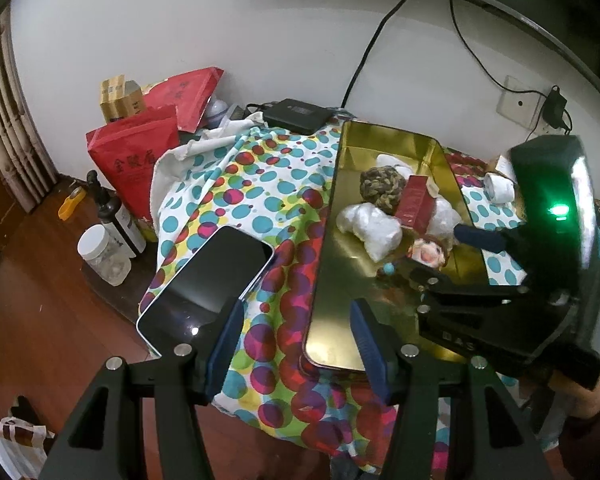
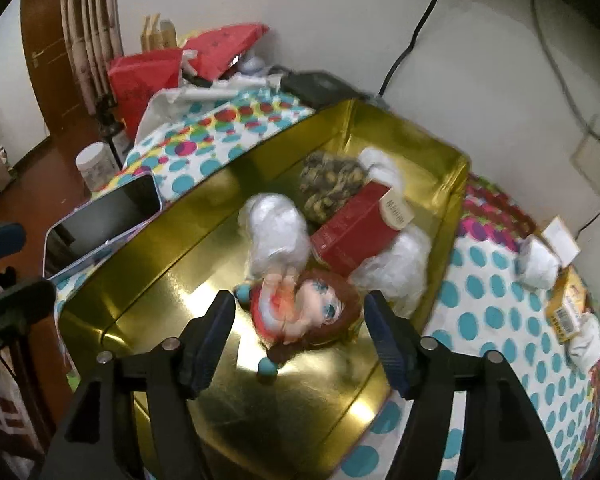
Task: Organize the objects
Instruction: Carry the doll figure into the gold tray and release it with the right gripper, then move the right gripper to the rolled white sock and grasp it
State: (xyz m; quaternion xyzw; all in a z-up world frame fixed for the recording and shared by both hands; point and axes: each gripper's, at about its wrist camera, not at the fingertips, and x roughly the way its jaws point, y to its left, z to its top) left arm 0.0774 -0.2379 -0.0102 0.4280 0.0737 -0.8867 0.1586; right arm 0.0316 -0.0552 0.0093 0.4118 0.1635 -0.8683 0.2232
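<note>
Your right claw (image 2: 300, 328) is gaping wide around the doll (image 2: 304, 312), gripping nothing, placing it in the tin (image 2: 148, 280); left claw (image 1: 296, 344) is hovering open, empty.

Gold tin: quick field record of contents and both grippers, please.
container: gold tin, lid off, on dotted cloth
contents: doll, red box, braided ball, white wrapped bundles
right gripper: open, jaws either side of doll
left gripper: open, holds nothing
outside tin: phone, beside it on the cloth
</note>
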